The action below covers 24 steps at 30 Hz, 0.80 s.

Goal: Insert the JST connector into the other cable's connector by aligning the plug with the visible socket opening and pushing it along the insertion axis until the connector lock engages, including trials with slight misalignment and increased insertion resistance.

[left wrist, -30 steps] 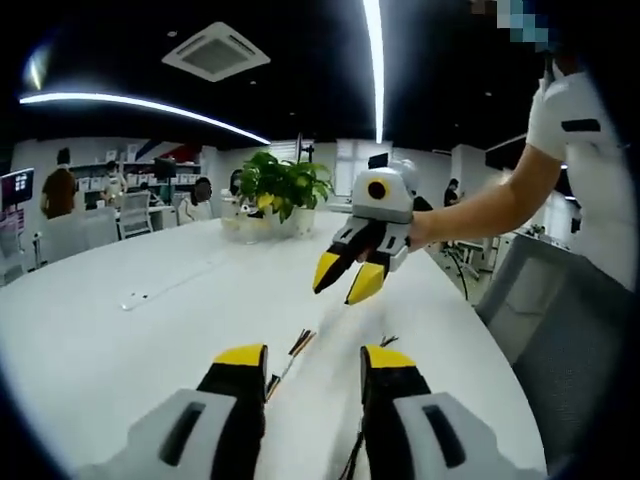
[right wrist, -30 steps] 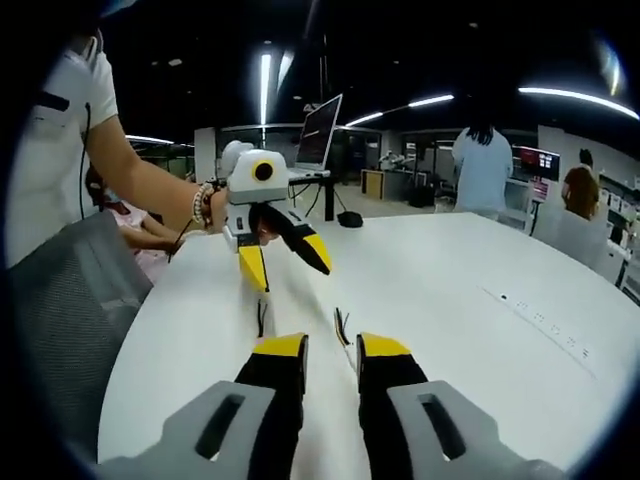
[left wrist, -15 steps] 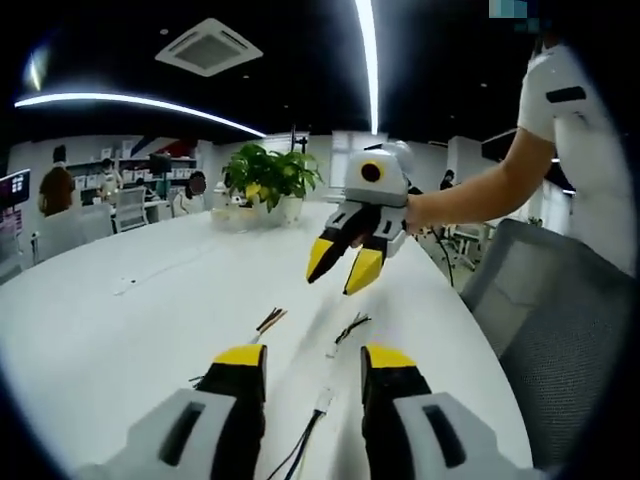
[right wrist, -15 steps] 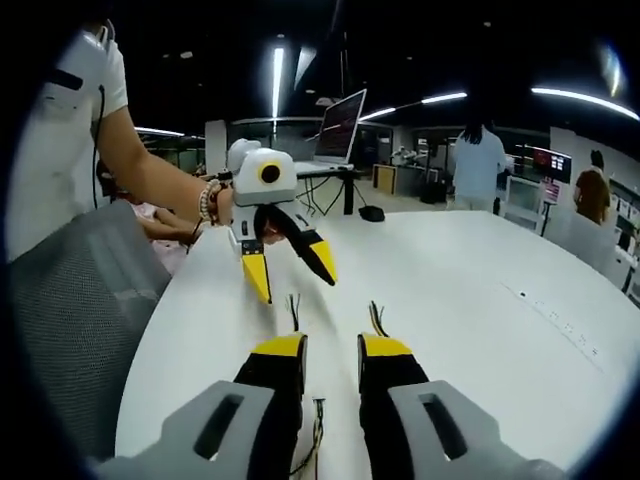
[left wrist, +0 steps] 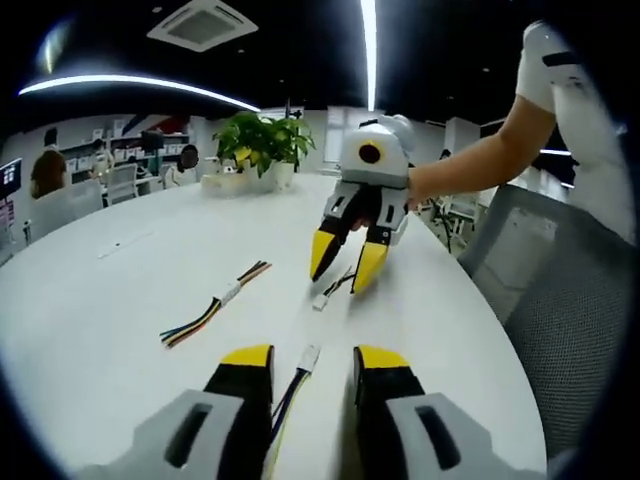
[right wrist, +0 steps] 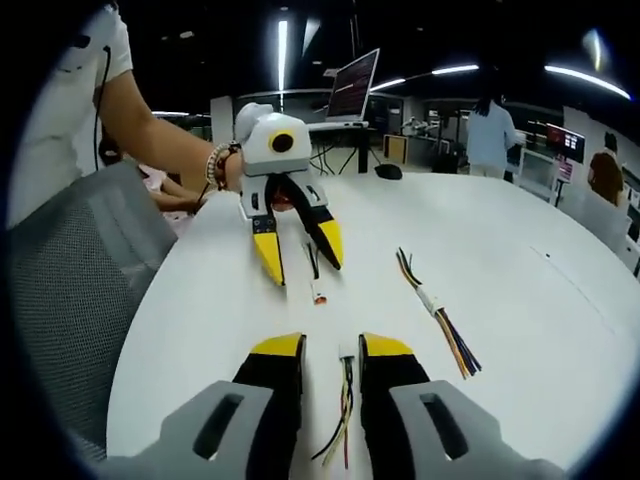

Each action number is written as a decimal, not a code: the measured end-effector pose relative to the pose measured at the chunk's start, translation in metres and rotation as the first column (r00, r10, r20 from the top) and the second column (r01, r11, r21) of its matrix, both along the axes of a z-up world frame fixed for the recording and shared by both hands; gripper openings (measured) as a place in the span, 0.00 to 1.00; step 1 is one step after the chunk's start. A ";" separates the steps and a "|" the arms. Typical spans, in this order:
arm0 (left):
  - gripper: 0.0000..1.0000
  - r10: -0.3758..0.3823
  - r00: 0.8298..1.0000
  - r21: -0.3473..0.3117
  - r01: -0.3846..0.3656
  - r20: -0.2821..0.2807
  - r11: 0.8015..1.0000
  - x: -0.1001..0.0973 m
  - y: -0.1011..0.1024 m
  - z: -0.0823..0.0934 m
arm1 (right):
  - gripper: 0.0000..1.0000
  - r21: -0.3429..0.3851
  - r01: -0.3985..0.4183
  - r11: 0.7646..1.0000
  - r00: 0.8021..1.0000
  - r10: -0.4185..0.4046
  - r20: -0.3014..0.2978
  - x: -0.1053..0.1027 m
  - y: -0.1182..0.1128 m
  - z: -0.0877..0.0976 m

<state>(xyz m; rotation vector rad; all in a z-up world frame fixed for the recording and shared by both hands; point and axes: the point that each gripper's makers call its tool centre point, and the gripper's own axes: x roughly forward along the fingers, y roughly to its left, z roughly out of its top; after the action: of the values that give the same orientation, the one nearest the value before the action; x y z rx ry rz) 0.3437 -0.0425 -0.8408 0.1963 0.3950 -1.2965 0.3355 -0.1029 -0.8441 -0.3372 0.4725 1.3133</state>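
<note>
Two short cables with white plugs lie on the white desk, close to its curved near edge, with a gap between them. In the left gripper view, one cable (left wrist: 290,385) runs up between that view's own jaws, its white plug (left wrist: 309,357) lying on the desk just beyond the yellow tips; the other plug (left wrist: 321,301) lies farther on, just below the tips of the right gripper (left wrist: 345,272), its dark wires trailing toward that gripper. In the right gripper view the same pair shows from the other side: the cable (right wrist: 343,400) between that view's own jaws, and the far plug (right wrist: 318,295) under the left gripper (right wrist: 303,254).

The left gripper's jaws are parted, yellow tips apart and pointing down at the desk, grasping nothing. The right gripper's jaws are likewise spread and empty. Each is held by a person's hand; a bracelet (right wrist: 214,165) shows on the wrist behind the left gripper.

A third cable (left wrist: 212,309), a bundle of coloured wires with a white sleeve in the middle, lies apart toward the desk's middle. A grey mesh chair (left wrist: 565,310) stands at the desk's edge. A potted plant (left wrist: 257,147) sits at the far side, and an open laptop (right wrist: 357,84) is raised beyond the far edge. No writing can be read.
</note>
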 end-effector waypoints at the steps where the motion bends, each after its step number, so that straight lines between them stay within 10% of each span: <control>1: 0.25 0.002 1.000 0.002 -0.002 0.000 1.000 0.000 0.001 -0.001 | 0.18 -0.006 0.003 1.000 1.000 -0.003 -0.002 0.000 -0.002 -0.003; 24: 0.10 0.004 1.000 -0.027 -0.004 -0.005 1.000 0.002 -0.001 -0.010 | 0.10 0.004 0.001 1.000 1.000 -0.001 0.011 0.008 -0.002 -0.014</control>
<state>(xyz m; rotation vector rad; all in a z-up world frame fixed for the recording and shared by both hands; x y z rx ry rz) 0.3458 -0.0439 -0.8503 0.1696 0.3823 -1.2975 0.3437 -0.1050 -0.8579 -0.3403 0.4609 1.3104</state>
